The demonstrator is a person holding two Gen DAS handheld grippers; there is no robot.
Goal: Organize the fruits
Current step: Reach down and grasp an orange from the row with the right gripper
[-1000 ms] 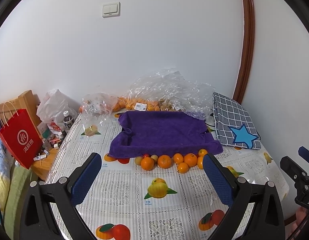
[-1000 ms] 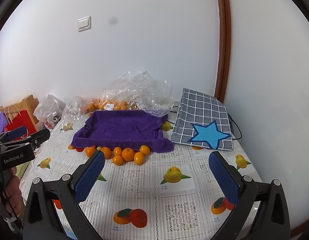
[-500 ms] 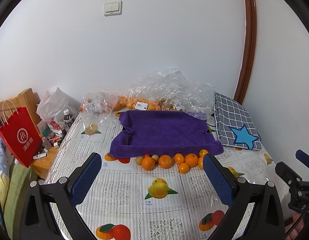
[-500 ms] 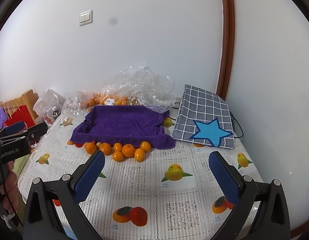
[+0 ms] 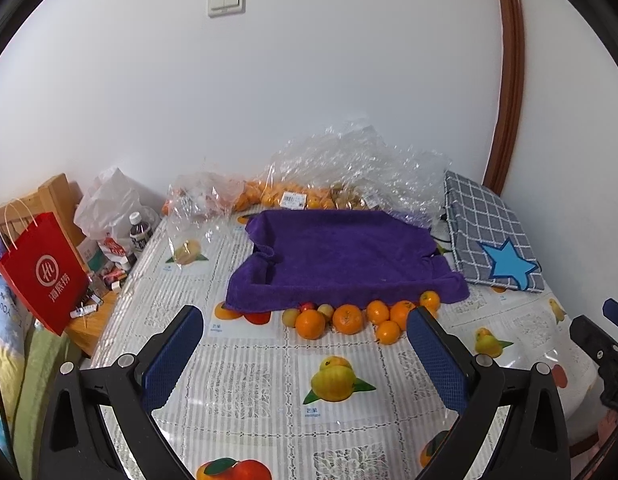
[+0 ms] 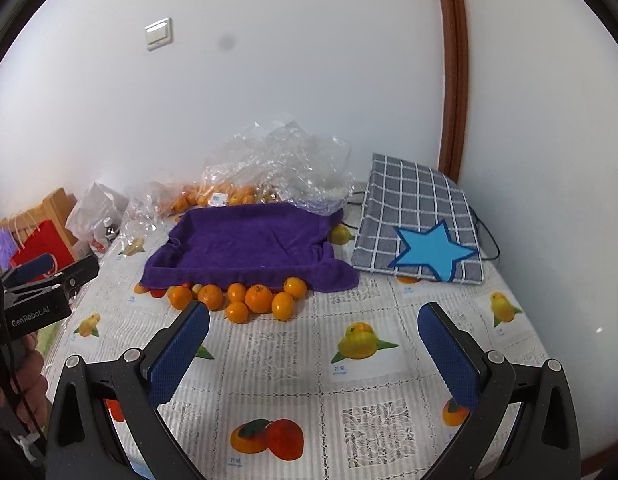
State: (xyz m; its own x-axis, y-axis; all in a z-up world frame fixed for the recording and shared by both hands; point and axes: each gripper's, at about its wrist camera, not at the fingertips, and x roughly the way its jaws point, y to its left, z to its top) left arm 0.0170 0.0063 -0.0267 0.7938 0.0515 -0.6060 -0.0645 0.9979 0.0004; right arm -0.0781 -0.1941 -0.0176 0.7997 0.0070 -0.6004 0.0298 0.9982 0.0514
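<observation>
Several loose oranges (image 5: 349, 319) (image 6: 258, 298) lie in a row on the fruit-print tablecloth, with a few small pale and red fruits (image 5: 305, 311) among them. Just behind them stands a tray draped in a purple towel (image 5: 341, 256) (image 6: 245, 240). My left gripper (image 5: 305, 336) hovers open a short way in front of the fruit row, nothing between its blue pads. My right gripper (image 6: 313, 336) is likewise open and empty, in front and to the right of the oranges. Each gripper's body shows at the edge of the other's view.
Crinkled clear plastic bags (image 5: 349, 172) holding more oranges sit behind the tray by the wall. A grey checked pouch with a blue star (image 6: 421, 232) lies at the right. A red paper bag (image 5: 45, 276), a bottle and clutter stand off the table's left edge.
Both grippers have drifted slightly forward toward the fruit row; the oranges and tray appear a little larger. Nothing was taken hold of.
</observation>
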